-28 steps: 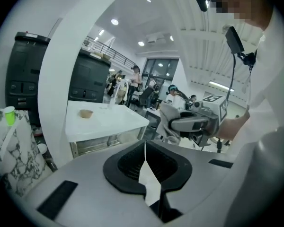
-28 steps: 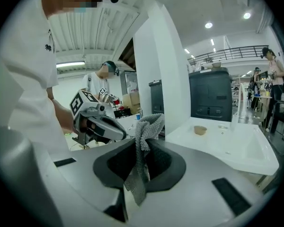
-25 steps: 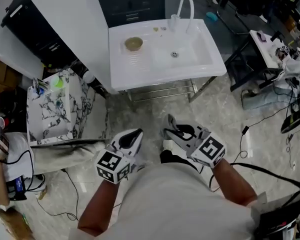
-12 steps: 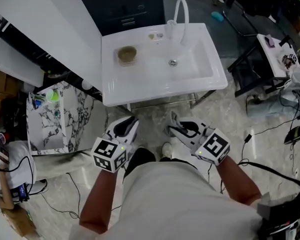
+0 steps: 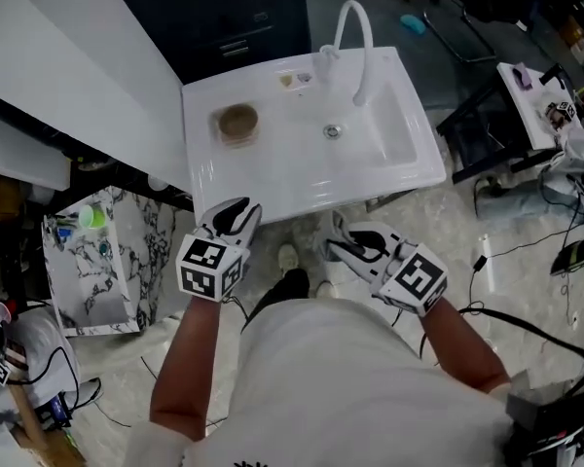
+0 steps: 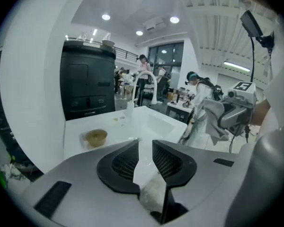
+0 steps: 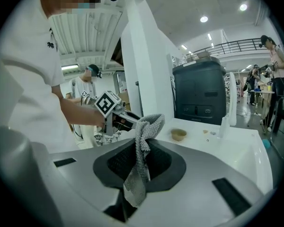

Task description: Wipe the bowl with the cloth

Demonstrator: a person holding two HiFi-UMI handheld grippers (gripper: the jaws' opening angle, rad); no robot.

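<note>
A small brownish bowl stands on the left drainboard of the white sink unit; it also shows in the left gripper view. My left gripper hovers at the sink's front edge, short of the bowl. Its jaws have just been opening and stand open with nothing between them. My right gripper is beside it, in front of the basin, shut on a grey knitted cloth that hangs crumpled from its jaws. The cloth also shows in the left gripper view.
A curved white faucet rises behind the basin. A tall white panel and a dark cabinet flank the sink. A marble-patterned cart stands at left; cables lie on the floor, and people stand far behind.
Both grippers have moved forward, up to the sink's front edge, and the sink now looks nearer. The left jaws have gone from shut to open. The cloth stays in the right gripper.
</note>
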